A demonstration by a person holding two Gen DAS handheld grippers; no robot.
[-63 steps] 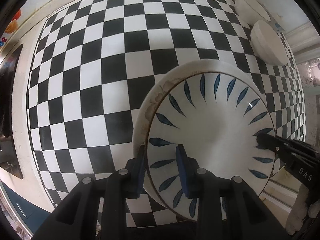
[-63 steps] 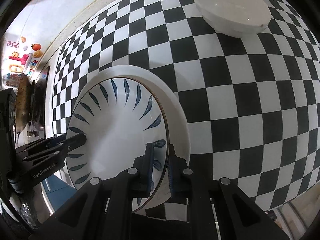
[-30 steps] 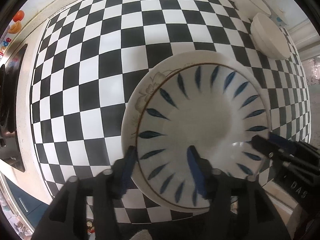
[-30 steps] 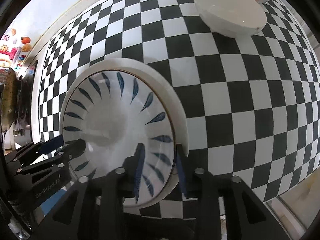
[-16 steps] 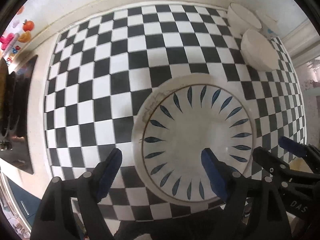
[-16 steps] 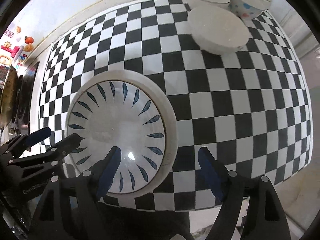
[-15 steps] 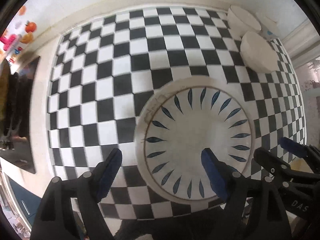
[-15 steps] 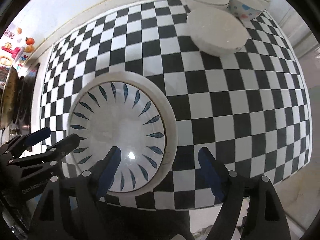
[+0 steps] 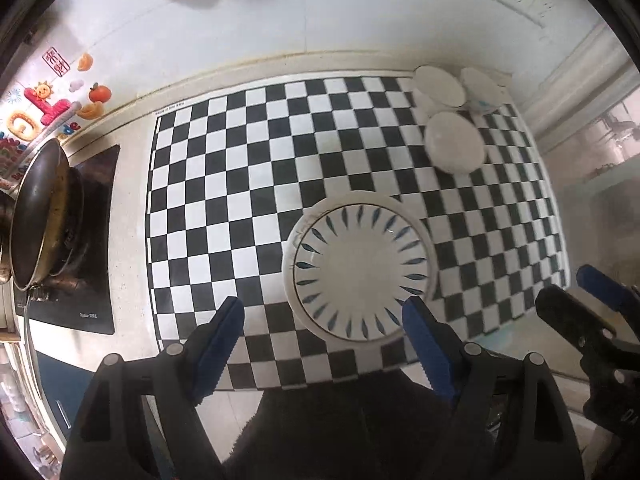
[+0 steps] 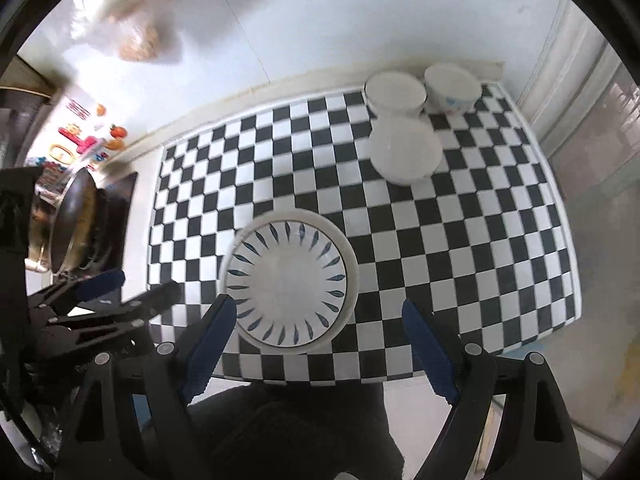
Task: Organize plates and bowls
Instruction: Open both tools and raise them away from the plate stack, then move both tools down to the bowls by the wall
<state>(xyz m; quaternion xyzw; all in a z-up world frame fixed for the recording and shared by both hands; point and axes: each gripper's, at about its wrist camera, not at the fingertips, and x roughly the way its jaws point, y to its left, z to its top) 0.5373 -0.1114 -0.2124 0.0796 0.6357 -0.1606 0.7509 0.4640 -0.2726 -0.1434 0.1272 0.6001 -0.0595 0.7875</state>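
Note:
A plate with blue leaf marks (image 9: 360, 272) lies stacked on a larger white plate (image 9: 298, 222) on the chequered mat (image 9: 224, 200). My left gripper (image 9: 322, 320) hangs high above the stack, open and empty, with its blue pads wide apart. My right gripper (image 10: 318, 314) is also open and empty above the same blue-leaf plate (image 10: 286, 276). Each gripper shows in the other's view: right gripper (image 9: 566, 284), left gripper (image 10: 144, 283). Three white bowls (image 10: 404, 150) (image 10: 394, 90) (image 10: 452, 84) stand together at the mat's far right corner.
A wok (image 9: 40, 216) sits on a black stove (image 9: 94, 248) left of the mat. A wall with coloured stickers (image 9: 44, 108) runs behind the counter. Dark clothing of a person (image 9: 340, 420) fills the bottom, at the counter's front edge.
Both grippers opened and let go of the blue-leaf plate, which now rests on the white plate. Both have risen well above the counter, so more of it shows.

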